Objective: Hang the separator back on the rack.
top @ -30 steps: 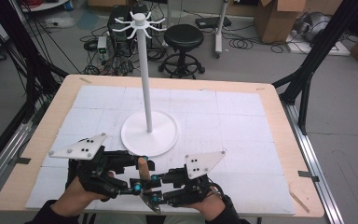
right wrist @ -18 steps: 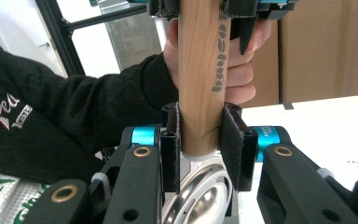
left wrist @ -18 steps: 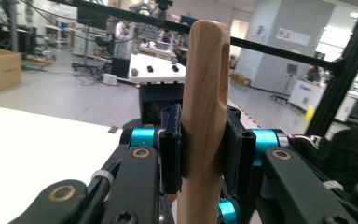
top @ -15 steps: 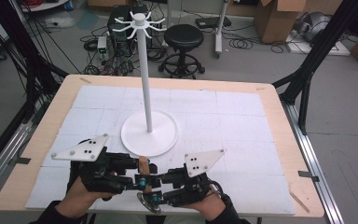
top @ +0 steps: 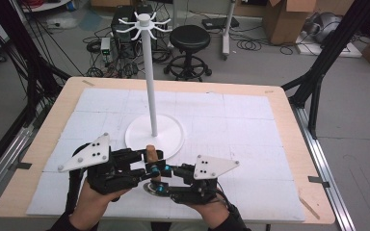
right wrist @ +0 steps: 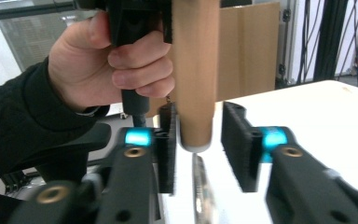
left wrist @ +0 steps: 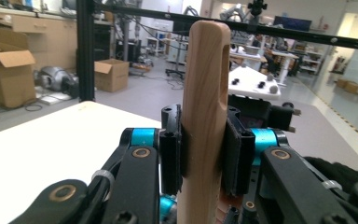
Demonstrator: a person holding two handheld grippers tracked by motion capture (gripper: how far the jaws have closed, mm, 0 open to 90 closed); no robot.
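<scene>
A utensil with a wooden handle (top: 150,153) stands upright at the table's near edge. My left gripper (top: 149,161) is shut on the handle (left wrist: 204,121), which has a slot near its top, with my gripper (left wrist: 204,151) clamping its middle. My right gripper (top: 160,185) sits just below and to the right. Its jaws (right wrist: 198,144) are open around the handle's lower end (right wrist: 193,70), with a gap on one side. A thin metal part (right wrist: 200,186) hangs below the handle, and shows as a round metal piece (top: 149,188).
A white stand (top: 149,82) rises from a round base (top: 166,139) at the table's middle, with hooks (top: 143,25) at its top. White sheets (top: 231,120) cover the wooden table. A stool (top: 189,38) and boxes stand on the floor beyond.
The wooden handle has come up a little and edged toward the stand's base with the left gripper. The right gripper has hardly moved.
</scene>
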